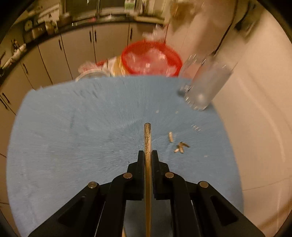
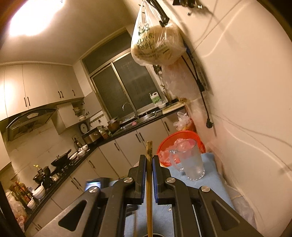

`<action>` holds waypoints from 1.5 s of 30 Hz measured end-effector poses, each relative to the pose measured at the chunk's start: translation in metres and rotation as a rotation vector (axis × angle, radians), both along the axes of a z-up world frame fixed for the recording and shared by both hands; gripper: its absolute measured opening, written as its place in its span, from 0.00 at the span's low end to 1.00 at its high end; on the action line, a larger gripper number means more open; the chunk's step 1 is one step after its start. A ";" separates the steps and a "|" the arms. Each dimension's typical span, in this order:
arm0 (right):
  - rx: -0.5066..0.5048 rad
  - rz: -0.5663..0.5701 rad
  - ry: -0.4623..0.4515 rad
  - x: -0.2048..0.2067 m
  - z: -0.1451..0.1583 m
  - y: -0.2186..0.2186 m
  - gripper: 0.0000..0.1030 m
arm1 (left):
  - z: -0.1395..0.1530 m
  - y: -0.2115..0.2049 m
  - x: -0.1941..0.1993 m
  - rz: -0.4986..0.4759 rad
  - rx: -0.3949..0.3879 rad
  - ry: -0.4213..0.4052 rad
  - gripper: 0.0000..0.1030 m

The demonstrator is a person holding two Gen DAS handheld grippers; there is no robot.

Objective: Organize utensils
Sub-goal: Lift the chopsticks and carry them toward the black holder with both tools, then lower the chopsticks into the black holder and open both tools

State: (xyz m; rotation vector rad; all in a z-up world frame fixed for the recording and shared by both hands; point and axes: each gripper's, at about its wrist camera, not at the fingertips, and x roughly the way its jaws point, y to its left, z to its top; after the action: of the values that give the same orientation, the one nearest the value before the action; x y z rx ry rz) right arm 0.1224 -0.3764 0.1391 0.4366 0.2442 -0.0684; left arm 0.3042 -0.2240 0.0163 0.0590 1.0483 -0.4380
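Only right view: hanging bag (image 2: 157, 39).

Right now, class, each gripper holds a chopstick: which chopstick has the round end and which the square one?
The left gripper's chopstick ends round, above the blue cloth. The right gripper's chopstick ends square, pointing toward the cabinets.

Warmly lit kitchen: pale wall cabinets (image 2: 36, 85) far left, dark counter (image 2: 76, 160) below, dark window (image 2: 126, 87) beyond sink, bright ceiling light (image 2: 34, 16), white wall (image 2: 246, 91) right.
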 end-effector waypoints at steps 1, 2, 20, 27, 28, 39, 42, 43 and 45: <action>-0.008 -0.007 -0.006 -0.002 0.002 0.002 0.07 | 0.015 0.008 -0.010 0.004 -0.015 -0.030 0.07; -0.013 -0.011 -0.009 -0.003 0.003 0.003 0.07 | 0.027 0.013 -0.016 0.006 -0.031 -0.051 0.07; -0.029 -0.051 0.006 -0.001 -0.015 0.008 0.07 | 0.147 0.059 -0.092 -0.031 -0.212 -0.282 0.07; -0.022 -0.052 0.031 0.006 -0.025 0.005 0.07 | 0.174 0.056 -0.117 -0.115 -0.306 -0.302 0.07; -0.020 -0.051 0.036 0.006 -0.027 0.005 0.07 | 0.174 0.052 -0.119 -0.131 -0.301 -0.301 0.07; 0.021 -0.016 0.126 0.014 -0.054 0.003 0.07 | 0.113 0.011 -0.119 -0.186 -0.206 -0.175 0.07; 0.038 0.014 0.151 0.017 -0.060 0.003 0.09 | 0.100 0.008 -0.117 -0.174 -0.173 -0.158 0.07; 0.043 0.021 0.158 0.016 -0.062 0.002 0.10 | 0.099 0.008 -0.118 -0.174 -0.167 -0.157 0.07; 0.049 0.028 0.166 0.016 -0.063 0.003 0.10 | 0.093 0.009 -0.115 -0.164 -0.155 -0.150 0.07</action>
State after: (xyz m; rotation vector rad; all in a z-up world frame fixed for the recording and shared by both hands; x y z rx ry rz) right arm 0.1380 -0.3738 0.0756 0.4766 0.4158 -0.0712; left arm 0.1893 -0.2154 0.1093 0.0388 0.8624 -0.6526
